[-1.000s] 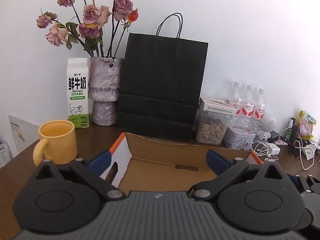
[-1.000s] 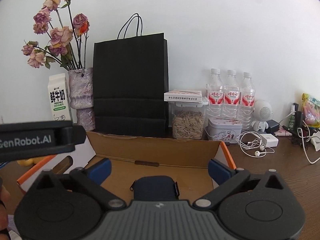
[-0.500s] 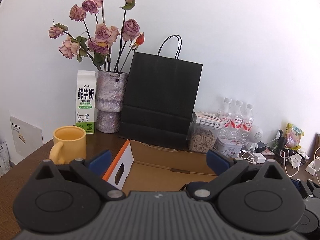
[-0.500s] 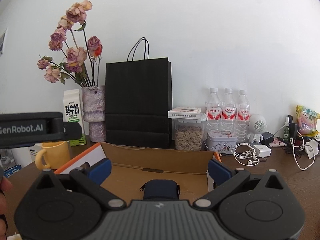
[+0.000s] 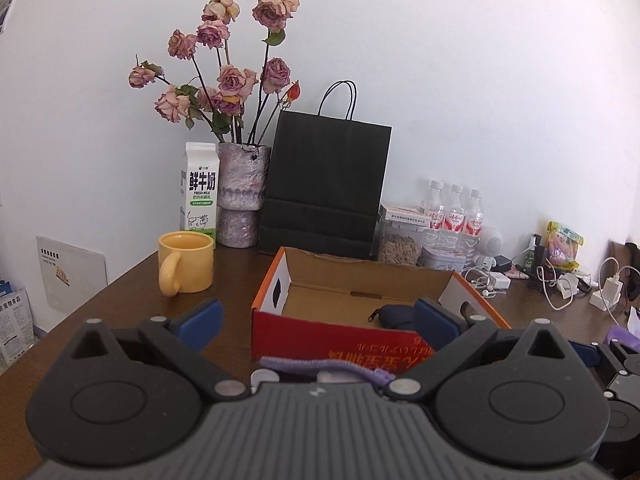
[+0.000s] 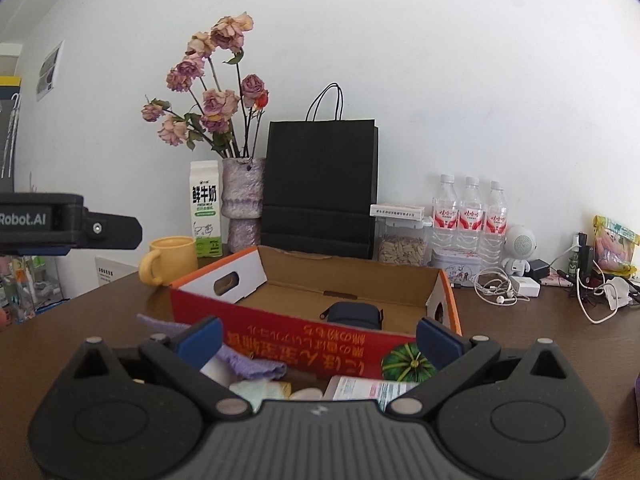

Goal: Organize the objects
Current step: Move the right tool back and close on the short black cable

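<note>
An open cardboard box (image 5: 332, 340) (image 6: 304, 336) with a red front wall sits on the brown table. Inside it lies a dark blue zip pouch (image 5: 394, 316) (image 6: 354, 314). In front of the box lie a purple cloth (image 5: 324, 365) (image 6: 244, 362), a white packet (image 6: 360, 392) and other small items, partly hidden by the gripper bodies. My left gripper (image 5: 316, 318) is open and holds nothing, close before the box's front. My right gripper (image 6: 318, 336) is open too, above the small items.
A yellow mug (image 5: 186, 261), a milk carton (image 5: 199, 190), a vase of dried roses (image 5: 242, 196) and a black paper bag (image 5: 326, 184) stand behind the box. Water bottles (image 6: 470, 216), a seed jar (image 6: 402, 246), a tin and cables (image 6: 496, 286) crowd the right.
Both grippers have pulled back and risen from over the box; its red front wall and the small items before it now show. Both stay open.
</note>
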`<state>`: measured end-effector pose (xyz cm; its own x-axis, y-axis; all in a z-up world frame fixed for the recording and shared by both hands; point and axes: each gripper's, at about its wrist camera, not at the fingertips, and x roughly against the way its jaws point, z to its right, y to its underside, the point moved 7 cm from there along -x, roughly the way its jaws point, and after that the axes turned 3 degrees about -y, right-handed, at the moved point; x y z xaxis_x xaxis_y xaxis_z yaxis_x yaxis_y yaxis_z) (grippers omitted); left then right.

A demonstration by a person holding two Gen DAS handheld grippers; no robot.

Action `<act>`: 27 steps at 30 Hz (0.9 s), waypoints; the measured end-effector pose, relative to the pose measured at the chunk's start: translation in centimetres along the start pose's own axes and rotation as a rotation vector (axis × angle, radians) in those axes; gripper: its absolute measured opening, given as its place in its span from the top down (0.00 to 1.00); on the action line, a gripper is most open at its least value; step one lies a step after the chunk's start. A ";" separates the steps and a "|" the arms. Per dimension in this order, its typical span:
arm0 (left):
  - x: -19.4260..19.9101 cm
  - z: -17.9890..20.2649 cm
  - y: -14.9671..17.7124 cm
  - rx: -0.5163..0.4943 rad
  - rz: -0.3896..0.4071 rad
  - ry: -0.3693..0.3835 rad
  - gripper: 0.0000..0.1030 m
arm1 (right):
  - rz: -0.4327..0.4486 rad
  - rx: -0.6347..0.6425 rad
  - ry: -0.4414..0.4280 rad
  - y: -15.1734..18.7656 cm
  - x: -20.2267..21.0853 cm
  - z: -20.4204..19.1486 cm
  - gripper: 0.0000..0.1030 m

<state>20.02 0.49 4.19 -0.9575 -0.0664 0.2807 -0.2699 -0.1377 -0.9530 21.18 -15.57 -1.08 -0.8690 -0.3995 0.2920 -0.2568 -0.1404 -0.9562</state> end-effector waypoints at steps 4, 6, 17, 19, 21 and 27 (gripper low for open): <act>2.1 -1.1 1.9 -0.033 -0.026 -0.012 0.00 | -0.044 0.019 -0.030 2.4 2.2 -1.4 0.00; 2.8 -1.7 2.9 -0.037 -0.044 -0.020 0.00 | -0.067 0.026 -0.045 3.5 3.1 -2.0 0.00; 5.8 -5.0 9.0 -0.068 -0.182 -0.046 0.00 | -0.187 0.018 -0.121 7.8 4.9 -4.7 0.00; 6.0 -5.5 9.7 -0.065 -0.202 -0.051 0.00 | -0.203 0.029 -0.134 8.2 4.6 -5.4 0.00; 6.1 -5.8 10.1 -0.063 -0.212 -0.053 0.00 | -0.213 0.037 -0.153 8.2 4.1 -6.3 0.00; 6.1 -6.3 10.2 -0.056 -0.215 -0.059 0.00 | -0.268 0.057 -0.194 8.7 1.8 -8.4 0.00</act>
<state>10.75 4.88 -4.55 -0.8700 -0.0992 0.4830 -0.4742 -0.0998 -0.8747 13.81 -9.90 -9.00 -0.6756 -0.5053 0.5368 -0.4368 -0.3123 -0.8436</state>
